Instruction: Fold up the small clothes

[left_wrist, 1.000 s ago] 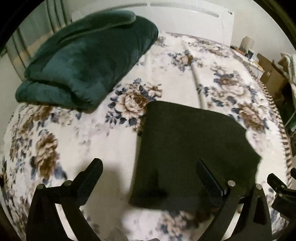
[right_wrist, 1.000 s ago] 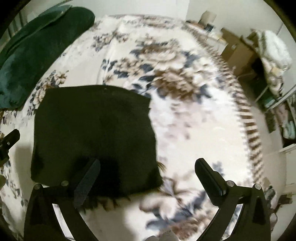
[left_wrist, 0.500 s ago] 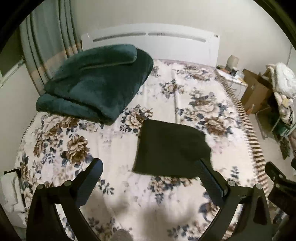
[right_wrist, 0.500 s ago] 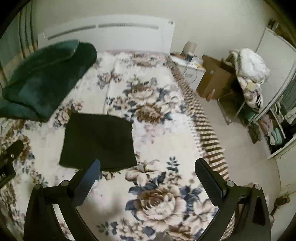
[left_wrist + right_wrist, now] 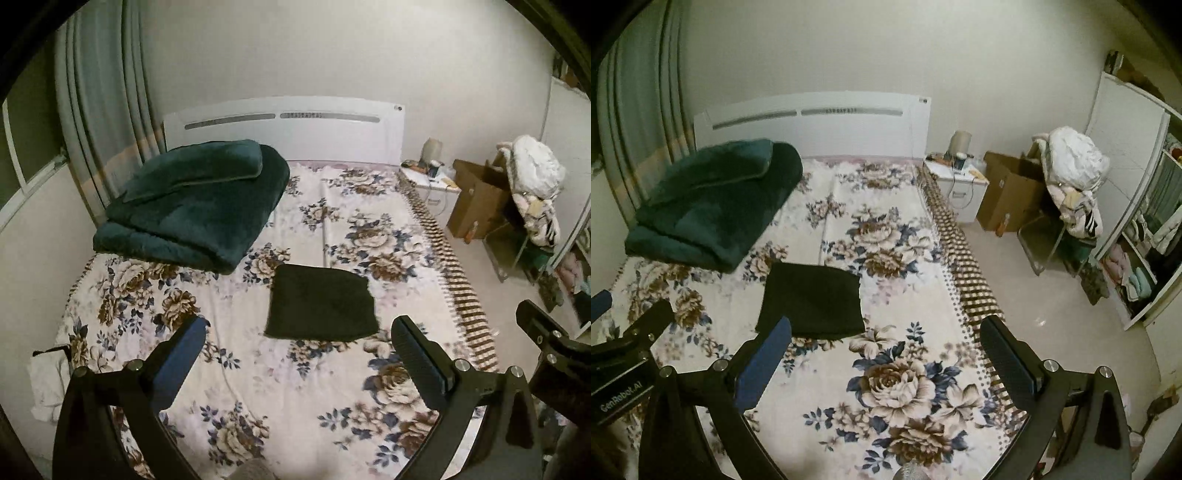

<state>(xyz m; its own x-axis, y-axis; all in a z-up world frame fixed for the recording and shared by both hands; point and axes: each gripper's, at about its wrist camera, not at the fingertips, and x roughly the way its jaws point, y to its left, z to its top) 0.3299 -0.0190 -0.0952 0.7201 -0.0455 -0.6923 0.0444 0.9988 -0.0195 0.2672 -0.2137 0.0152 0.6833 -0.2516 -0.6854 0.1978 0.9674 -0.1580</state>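
A bed [image 5: 236,369] fills most of both views, covered by a cream bedspread printed with brown and blue flowers. A white headboard [image 5: 284,127] stands against the pale far wall, and grey-green curtains [image 5: 103,103] hang at the left.

On the far left part of the bed lies a thick, dark green blanket [image 5: 195,203], folded into a bulky stack.

Near the middle of the bed, just in front of the blanket and apart from it, lies a small dark garment [image 5: 321,302], folded flat into a neat rectangle. From the right wrist view the same garment [image 5: 812,301] sits left of centre, its near edge partly behind one fingertip.

Right of the bed are a white nightstand [image 5: 960,188], a brown cardboard box [image 5: 1008,195] and a chair piled with pale laundry [image 5: 1075,166]. An open wardrobe [image 5: 1137,229] with shelves stands at the far right.

A white cloth [image 5: 48,380] hangs at the bed's near left edge.

The left gripper [image 5: 295,347] hovers above the near end of the bed, its 2 fingers spread wide with nothing between them. The right gripper [image 5: 882,347] hovers beside it, also spread wide and holding nothing. Neither touches the garment.
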